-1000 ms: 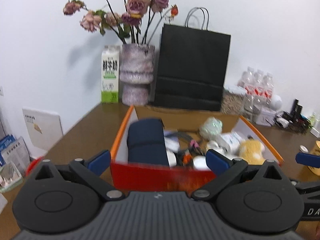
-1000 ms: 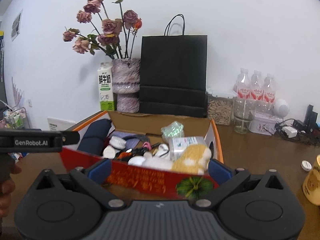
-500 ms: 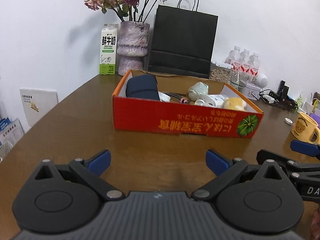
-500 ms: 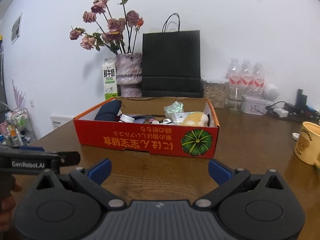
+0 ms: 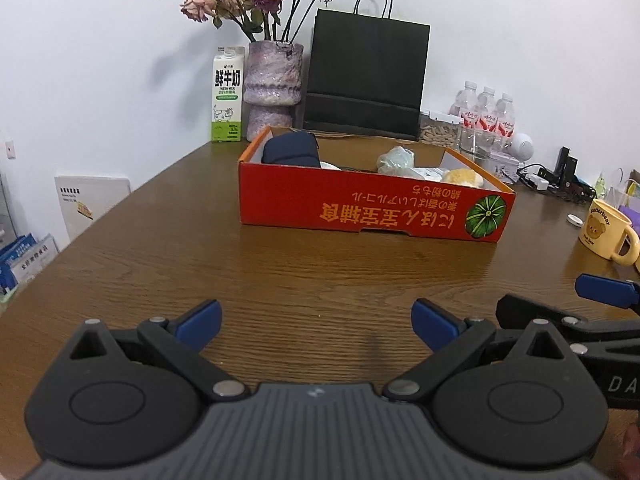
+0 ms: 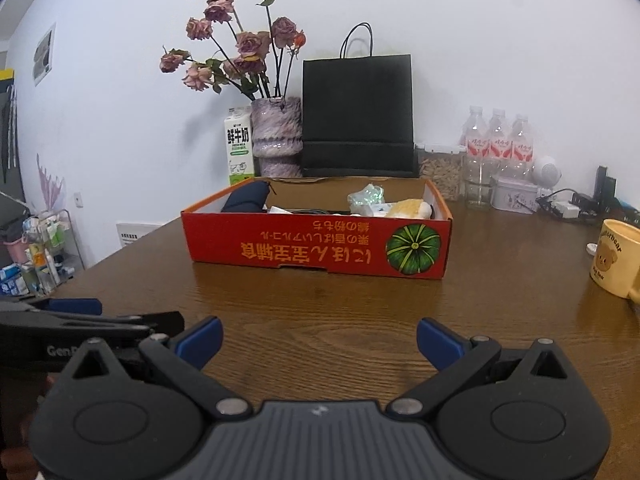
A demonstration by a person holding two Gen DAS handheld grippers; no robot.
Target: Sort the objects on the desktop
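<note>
A red cardboard box (image 5: 372,212) (image 6: 316,246) stands on the brown wooden table, holding a dark blue pouch (image 5: 291,150) (image 6: 246,196), a pale green crumpled item (image 5: 396,159) (image 6: 366,196), a yellow plush (image 5: 462,177) (image 6: 410,208) and other small things half hidden by the box wall. My left gripper (image 5: 316,322) is open and empty, low over the table well in front of the box. My right gripper (image 6: 318,338) is open and empty too, beside it to the right.
Behind the box stand a milk carton (image 5: 228,94), a vase of dried roses (image 5: 273,88), a black paper bag (image 5: 366,80) and water bottles (image 5: 486,114). A yellow bear mug (image 5: 606,230) (image 6: 616,258) and a small white cap (image 5: 575,220) sit at the right. Cables lie at the back right.
Both grippers have pulled back from right over the box and come down near the table. The box now stands well ahead of them. Both stay open and empty.
</note>
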